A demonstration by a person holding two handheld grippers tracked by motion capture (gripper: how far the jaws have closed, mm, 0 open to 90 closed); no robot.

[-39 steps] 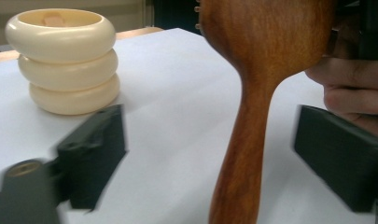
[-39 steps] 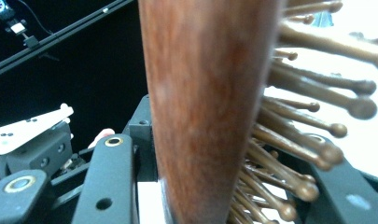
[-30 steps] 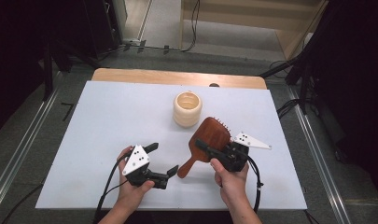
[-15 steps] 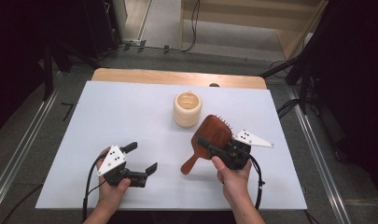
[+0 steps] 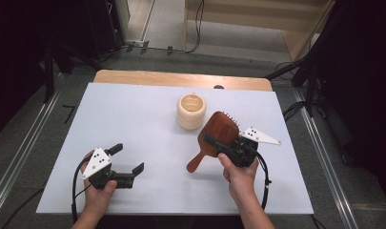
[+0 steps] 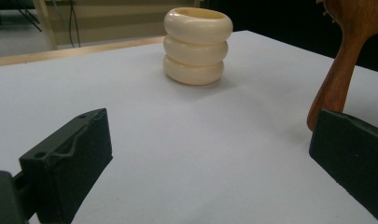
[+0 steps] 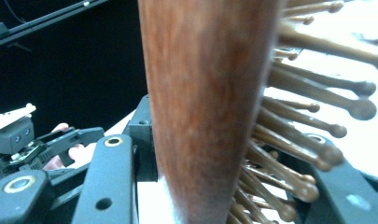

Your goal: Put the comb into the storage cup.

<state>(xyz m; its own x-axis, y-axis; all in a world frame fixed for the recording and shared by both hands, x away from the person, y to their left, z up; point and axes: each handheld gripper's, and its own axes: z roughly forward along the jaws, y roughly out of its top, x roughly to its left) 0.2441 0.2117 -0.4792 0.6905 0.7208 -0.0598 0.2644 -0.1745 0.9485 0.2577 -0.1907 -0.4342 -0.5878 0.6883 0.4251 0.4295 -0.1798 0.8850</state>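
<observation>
On the tabletop (image 5: 147, 119) the ringed holder (image 5: 191, 111) stands toward the far edge; the hairbrush (image 5: 213, 138) lies just beside it, nearer the right edge.

Table (image 5: 147, 114) bright and evenly lit from overhead; surroundings beyond it fall to near black. Soft, short shadows beside the cream cup (image 5: 191, 111). Right gripper view: hairbrush (image 7: 205, 107) close, blurred. Left gripper view: jaws soft, cup sharp.

A: Hairbrush (image 5: 219, 133) was reddish-brown wood, visible grain; bristles (image 7: 312, 116) lighter tan.
B: Ribbed cup (image 5: 191, 111) was plain cream. Table cover (image 5: 133, 114) pale white; both grippers black with white plates.
</observation>
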